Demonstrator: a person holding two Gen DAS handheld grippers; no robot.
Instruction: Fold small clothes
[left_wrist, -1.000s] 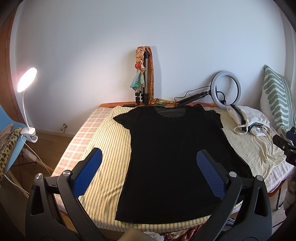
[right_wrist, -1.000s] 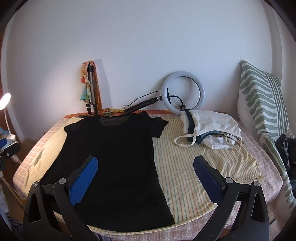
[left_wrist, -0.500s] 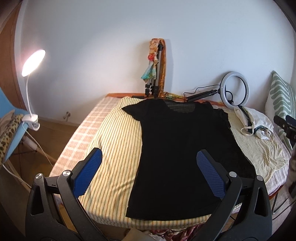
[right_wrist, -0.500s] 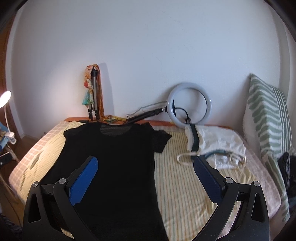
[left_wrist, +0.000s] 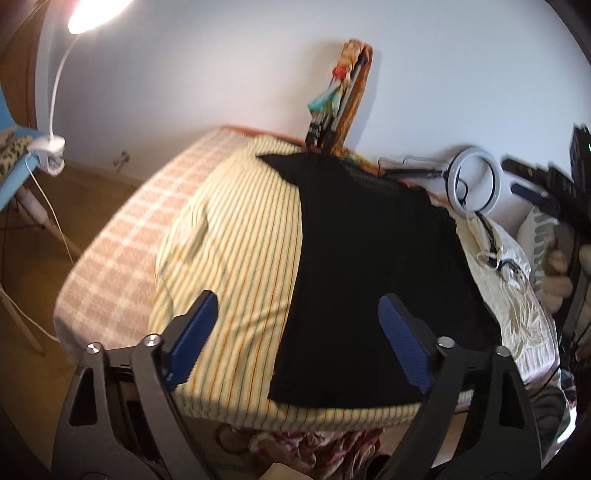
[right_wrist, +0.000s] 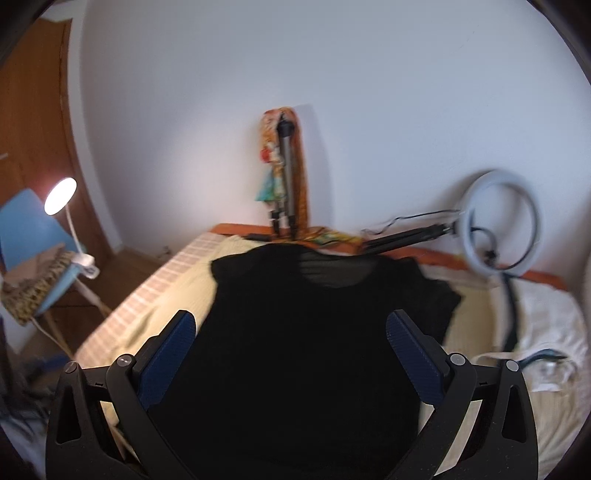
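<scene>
Black short-sleeved T-shirt (left_wrist: 369, 258) lying flat on the yellow striped sheet (left_wrist: 236, 251) of the bed, collar toward the white wall. Left tongs (left_wrist: 297, 310) hovering above the shirt's near left edge, blue pads closing, nothing between them. Right tongs (right_wrist: 291, 330) hanging over the shirt's middle, blue pads spread wide, gripping nothing. White ring light (right_wrist: 498, 225) leaning against the wall beyond the right sleeve, crumpled white cloth (right_wrist: 543, 325) lying just below it. Lit clip-on lamp (left_wrist: 55, 110) glowing at far left.

Black T-shirt (left_wrist: 369, 266) lies flat on striped sheet (left_wrist: 236, 240).
</scene>
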